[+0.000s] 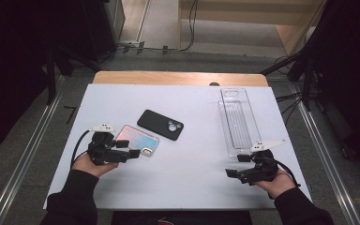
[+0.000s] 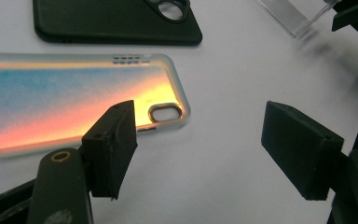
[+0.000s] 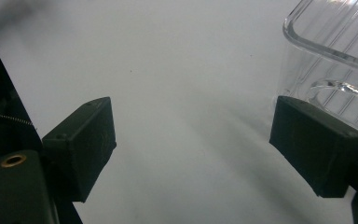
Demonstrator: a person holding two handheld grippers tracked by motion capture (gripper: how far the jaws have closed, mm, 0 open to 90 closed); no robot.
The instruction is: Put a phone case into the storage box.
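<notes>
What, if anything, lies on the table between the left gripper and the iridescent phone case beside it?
Nothing visible does. The left gripper stands open at the camera-hole end of the iridescent case, with bare white table between its jaws. The black case lies beyond the iridescent one, off the path.

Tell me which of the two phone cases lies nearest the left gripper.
The iridescent phone case, shimmering blue to orange with a clear rim, lies right by the left gripper. The black phone case sits farther back.

A white counter [image 1: 192,173] shows a bare wooden edge [image 1: 178,78] along its far side. Grey floor [image 1: 23,140] surrounds it, with metal rails [image 1: 330,154] at left and right. Black cables [image 1: 187,28] trail near pale wooden furniture [image 1: 262,14] at the far end. Both sides lie dark.
</notes>
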